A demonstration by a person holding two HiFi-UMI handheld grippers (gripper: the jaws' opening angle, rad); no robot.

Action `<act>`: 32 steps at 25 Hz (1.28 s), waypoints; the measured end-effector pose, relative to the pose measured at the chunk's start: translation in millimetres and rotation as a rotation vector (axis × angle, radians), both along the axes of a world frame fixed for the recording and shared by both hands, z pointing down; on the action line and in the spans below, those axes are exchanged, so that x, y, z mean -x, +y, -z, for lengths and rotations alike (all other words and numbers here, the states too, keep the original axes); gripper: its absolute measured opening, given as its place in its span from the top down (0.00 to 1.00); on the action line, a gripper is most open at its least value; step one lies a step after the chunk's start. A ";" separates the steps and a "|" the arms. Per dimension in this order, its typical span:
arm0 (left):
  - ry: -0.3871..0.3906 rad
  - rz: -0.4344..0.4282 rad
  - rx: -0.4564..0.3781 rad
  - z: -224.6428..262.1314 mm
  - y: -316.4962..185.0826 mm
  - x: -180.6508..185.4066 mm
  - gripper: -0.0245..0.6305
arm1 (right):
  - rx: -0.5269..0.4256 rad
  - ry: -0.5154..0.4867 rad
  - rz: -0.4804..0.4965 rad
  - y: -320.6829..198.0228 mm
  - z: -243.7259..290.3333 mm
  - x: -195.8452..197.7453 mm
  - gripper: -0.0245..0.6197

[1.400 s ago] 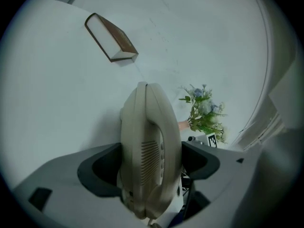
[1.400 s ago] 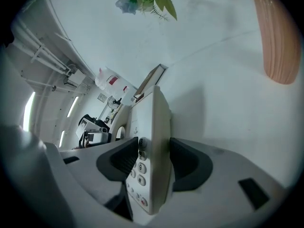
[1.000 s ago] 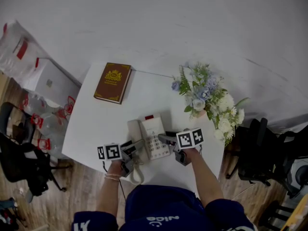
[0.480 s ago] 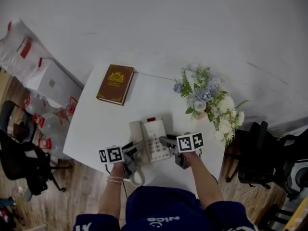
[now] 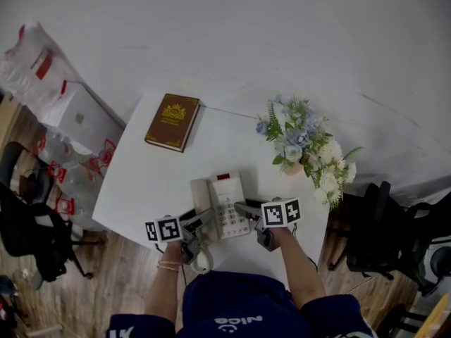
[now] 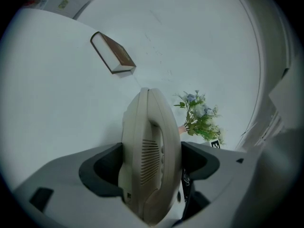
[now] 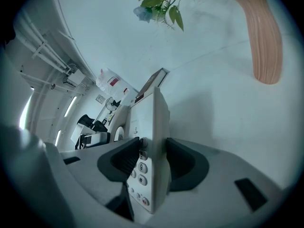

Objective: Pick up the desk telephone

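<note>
The beige desk telephone (image 5: pixel 227 201) lies near the front edge of the white table (image 5: pixel 144 182). Its handset (image 5: pixel 199 201) rests along the left side. My left gripper (image 5: pixel 199 224) is shut on the handset (image 6: pixel 149 156), with a pad pressing on each side in the left gripper view. My right gripper (image 5: pixel 244 208) has just been closing its jaws over the telephone's right edge. In the right gripper view one pad lies on the keypad face (image 7: pixel 148 141) and the other on the underside, so the right gripper (image 7: pixel 153 163) grips the base.
A brown book (image 5: pixel 173 122) lies at the table's far left. A bouquet (image 5: pixel 304 146) in a pink vase (image 7: pixel 264 37) stands at the right, close to my right gripper. Dark chairs (image 5: pixel 28 224) (image 5: pixel 377 227) flank the table. Plastic-wrapped boxes (image 5: pixel 67 115) are stacked at the left.
The head view has drifted slightly, so everything sits a little lower and further right. Both grippers stay at the telephone, which keeps its place on the table.
</note>
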State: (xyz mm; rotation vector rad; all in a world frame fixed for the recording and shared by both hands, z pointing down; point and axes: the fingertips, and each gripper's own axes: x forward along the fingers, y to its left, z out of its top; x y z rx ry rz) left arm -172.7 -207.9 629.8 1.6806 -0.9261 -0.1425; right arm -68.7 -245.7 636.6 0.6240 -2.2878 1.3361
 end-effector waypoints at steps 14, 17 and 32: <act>-0.042 -0.052 -0.077 35.9 16.8 -14.9 0.37 | -0.060 -0.046 -0.066 21.7 34.5 -17.1 0.66; -0.040 -0.044 -0.101 46.3 20.8 -16.5 0.37 | -0.088 -0.058 -0.074 25.8 44.3 -19.8 0.66; -0.040 -0.024 -0.190 93.6 38.3 -26.3 0.37 | -0.206 -0.096 -0.125 43.1 97.6 -32.0 0.66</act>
